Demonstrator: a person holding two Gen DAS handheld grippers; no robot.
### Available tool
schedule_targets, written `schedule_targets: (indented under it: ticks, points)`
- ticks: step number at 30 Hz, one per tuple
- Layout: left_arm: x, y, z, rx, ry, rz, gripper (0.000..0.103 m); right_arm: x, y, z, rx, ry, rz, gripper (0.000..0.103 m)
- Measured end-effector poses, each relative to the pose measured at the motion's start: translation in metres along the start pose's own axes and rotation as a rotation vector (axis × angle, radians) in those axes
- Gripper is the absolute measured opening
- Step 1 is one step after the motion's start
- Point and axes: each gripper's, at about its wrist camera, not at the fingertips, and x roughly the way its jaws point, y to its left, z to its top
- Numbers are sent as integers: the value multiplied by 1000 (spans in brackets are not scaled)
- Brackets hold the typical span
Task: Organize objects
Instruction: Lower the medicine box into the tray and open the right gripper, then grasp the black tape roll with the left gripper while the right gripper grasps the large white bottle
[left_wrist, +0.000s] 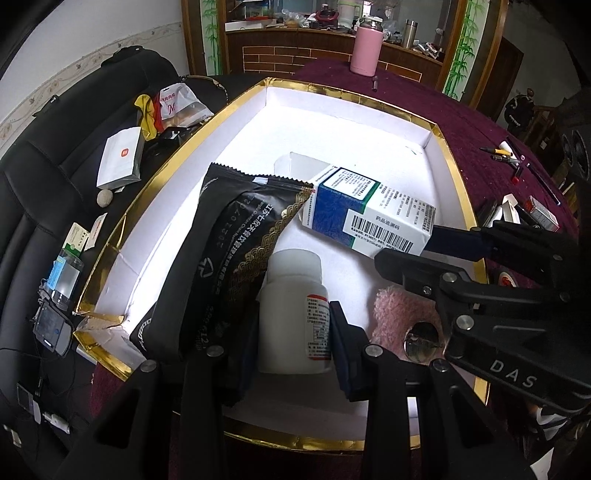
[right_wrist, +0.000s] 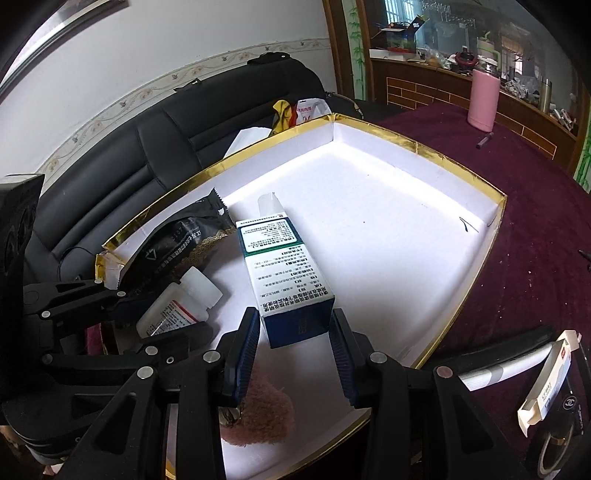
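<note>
While both tongs grasp, left gripper (left_wrist: 293, 332) clamps white pill bottle (left_wrist: 293, 306), rigid, slick; right gripper (right_wrist: 293, 338) pinches medicine carton (right_wrist: 284, 273) end, light, crushable.

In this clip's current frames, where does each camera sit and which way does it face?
Left wrist: on the left gripper, angled down into the gold-rimmed tray; its fingers clamp the white bottle; the right gripper shows.
Right wrist: on the right gripper, angled down; its fingers grip the medicine box; the left gripper shows.
Shared: tray, bottle, box, black pouch, pink flask.
</note>
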Motion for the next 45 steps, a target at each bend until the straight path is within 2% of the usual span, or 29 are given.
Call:
schedule_targets:
  ticks: [7, 12, 18, 22, 27, 30, 32, 35, 40, 45]
  points:
    - [-2, -4, -2, 8, 24, 16, 35, 0, 3, 0, -14, 2, -39, 43]
    - [-4, -3, -4, -2, 36, 25, 36, 1, -1, 0, -17, 11, -11, 43]
    - [-8, -2, -5, -22, 33, 35, 36, -3, -10, 1, 41, -4, 34, 46]
    - [-9, -2, -5, -24, 33, 42, 37, -11, -12, 0, 58, -22, 45, 52]
    - [-13, -3, -6, -32, 25, 42, 45, -23, -11, -2, 62, -52, 47, 55]
    - [-16, -6, -7, -28, 15, 47, 51, -35, -12, -6, 75, -82, 44, 69]
    - [-19, -7, -7, -25, 9, 51, 53, -49, -13, -10, 89, -120, 39, 83]
    - [-22, -8, -9, -29, 2, 46, 56, -69, -16, -16, 114, -178, 29, 92]
    - [-30, -14, -10, -27, -21, 43, 59, -99, -28, -31, 168, -242, 11, 103]
    - [-42, -26, -11, 8, -73, 72, 62, -115, -53, -55, 279, -256, 18, 103]
